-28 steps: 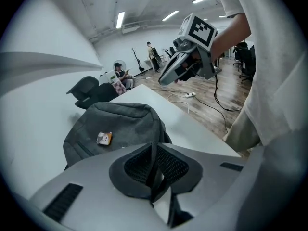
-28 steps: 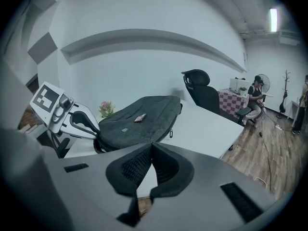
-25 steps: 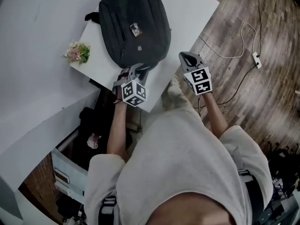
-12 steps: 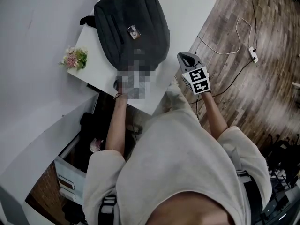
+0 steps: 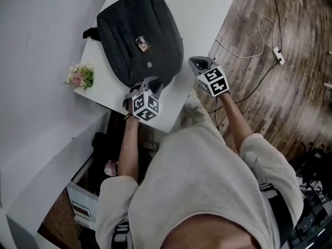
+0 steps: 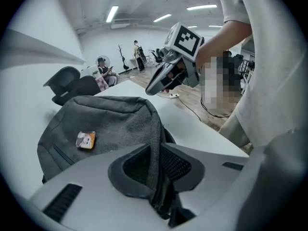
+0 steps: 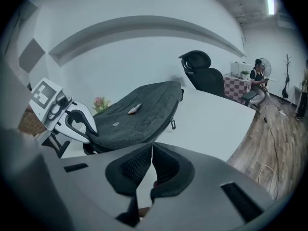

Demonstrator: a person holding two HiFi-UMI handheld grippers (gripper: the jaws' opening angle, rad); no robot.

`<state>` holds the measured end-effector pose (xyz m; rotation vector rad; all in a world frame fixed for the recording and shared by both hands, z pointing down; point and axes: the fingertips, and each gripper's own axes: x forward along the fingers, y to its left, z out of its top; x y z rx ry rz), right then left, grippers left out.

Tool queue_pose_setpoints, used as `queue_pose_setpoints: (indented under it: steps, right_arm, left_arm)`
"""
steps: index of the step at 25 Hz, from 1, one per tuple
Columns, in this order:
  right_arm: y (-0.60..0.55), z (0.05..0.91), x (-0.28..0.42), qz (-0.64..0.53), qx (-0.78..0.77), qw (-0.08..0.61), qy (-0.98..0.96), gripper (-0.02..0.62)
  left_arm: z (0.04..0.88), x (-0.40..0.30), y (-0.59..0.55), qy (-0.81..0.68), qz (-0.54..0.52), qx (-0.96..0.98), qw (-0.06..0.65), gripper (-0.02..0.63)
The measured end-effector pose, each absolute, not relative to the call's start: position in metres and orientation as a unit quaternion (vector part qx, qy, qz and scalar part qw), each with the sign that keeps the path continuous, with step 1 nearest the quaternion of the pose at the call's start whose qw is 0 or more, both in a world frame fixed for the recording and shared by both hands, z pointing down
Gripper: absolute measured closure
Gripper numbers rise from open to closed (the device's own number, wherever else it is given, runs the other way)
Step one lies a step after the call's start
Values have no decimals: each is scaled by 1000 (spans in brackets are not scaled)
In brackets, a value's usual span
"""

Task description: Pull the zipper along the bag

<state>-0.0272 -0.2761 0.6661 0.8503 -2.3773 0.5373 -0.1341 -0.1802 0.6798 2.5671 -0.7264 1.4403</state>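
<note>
A dark grey backpack point(image 5: 137, 35) lies flat on the white table point(image 5: 207, 14), with a small badge point(image 5: 141, 43) on its front. My left gripper point(image 5: 155, 82) is at the bag's near end. Its jaws are closing, and its pads pinch a fold of the bag's edge point(image 6: 155, 143). My right gripper point(image 5: 194, 62) hovers shut and empty to the right of the bag, near the table's edge. In the right gripper view a zipper pull point(image 7: 173, 124) hangs on the bag's side point(image 7: 139, 117), and the left gripper point(image 7: 79, 124) shows at the bag's end.
A small bunch of flowers point(image 5: 79, 77) sits at the table's left edge by the wall. A white cable and power strip point(image 5: 276, 53) lie on the wooden floor to the right. People sit far off across the room point(image 6: 103, 71).
My left gripper's jaws have come in on the bag's near edge. My right gripper has shifted a little toward the bag. The head view has swung slightly.
</note>
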Motion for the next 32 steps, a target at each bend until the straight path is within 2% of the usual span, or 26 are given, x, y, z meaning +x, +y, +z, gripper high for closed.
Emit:
queue_pose_setpoints:
  steps: [2, 4, 6, 13, 22, 25, 29, 32]
  right_arm:
    - [-283, 675, -27, 194, 309, 292, -884, 547]
    - [-294, 682, -28, 182, 302, 305, -885, 436]
    - [-308, 688, -30, 157, 294, 324, -886, 416]
    - [-357, 699, -41, 60, 223, 391, -891, 419]
    - [-366, 706, -66, -29, 53, 447, -893, 443]
    - [-361, 706, -70, -45, 2, 467, -883, 472]
    - [-355, 709, -69, -53, -15, 479, -876, 567]
    - [-357, 710, -65, -65, -6, 494, -867, 572]
  left_arm:
    - [677, -134, -181, -242, 471, 847, 55, 531]
    - [676, -134, -181, -242, 469, 847, 55, 531]
    - [676, -134, -180, -241, 475, 845, 49, 537]
    - [678, -132, -181, -246, 472, 845, 56, 535]
    - [678, -131, -182, -250, 477, 841, 59, 534]
    - [678, -130, -182, -252, 476, 840, 63, 532]
    - [680, -132, -181, -251, 478, 839, 65, 532]
    - [680, -131, -182, -251, 479, 839, 67, 532]
